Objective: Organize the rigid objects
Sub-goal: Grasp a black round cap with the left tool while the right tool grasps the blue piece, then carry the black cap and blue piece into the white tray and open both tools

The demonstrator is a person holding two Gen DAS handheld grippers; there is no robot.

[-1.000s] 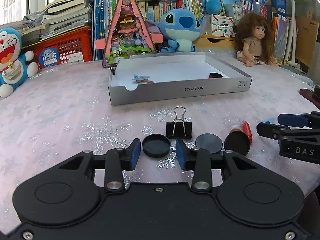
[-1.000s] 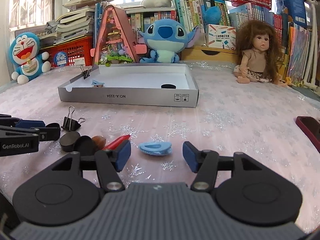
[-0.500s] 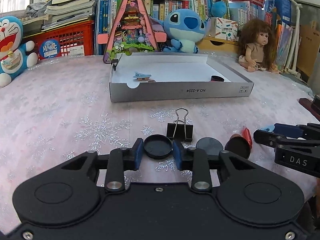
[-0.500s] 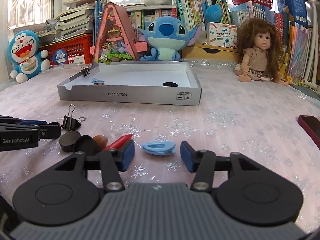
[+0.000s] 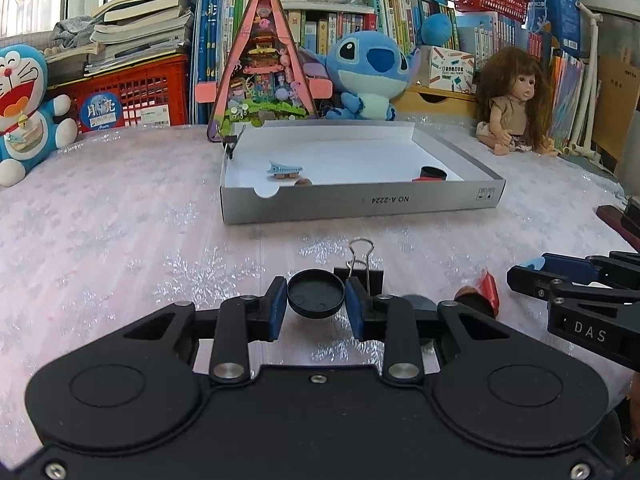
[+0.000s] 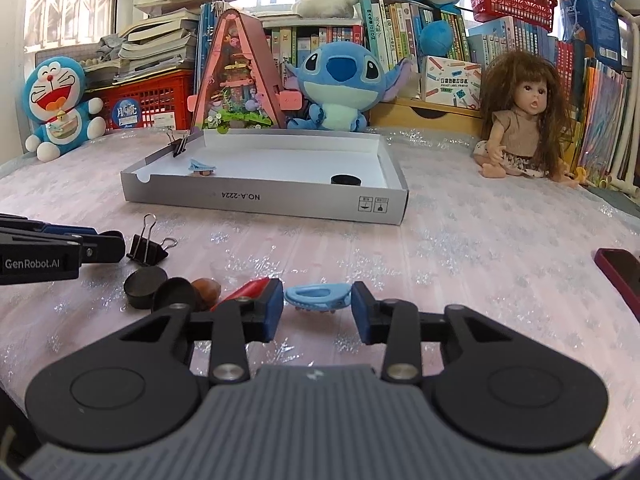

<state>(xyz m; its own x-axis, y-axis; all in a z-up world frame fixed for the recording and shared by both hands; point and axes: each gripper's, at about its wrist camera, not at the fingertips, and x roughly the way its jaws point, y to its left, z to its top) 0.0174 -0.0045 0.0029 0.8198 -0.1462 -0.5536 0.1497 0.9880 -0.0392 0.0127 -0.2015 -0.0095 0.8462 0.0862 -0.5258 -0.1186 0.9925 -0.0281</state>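
Since a second ago both of my grippers have narrowed: the left from a loose straddle of the black cap to a firm clamp, the right from a wide stance to pads right at the ends of the blue clip. On my left, the left gripper is clamped on the black cap, a pad against each side, and the cap appears raised just off the table, its shadow lying below it. Directly behind it a black binder clip stands upright on the cloth. Further right lie a second black disc, largely hidden behind my finger, and a red-and-black piece. On the right, the right gripper is closing around the blue clip, which lies on the table between the pads; both pads look to touch its ends, though I cannot confirm firm pressure. Beyond, mid-table, the white tray holds another blue clip near its left side and a black cap toward the right, with a binder clip fastened to its left rim.
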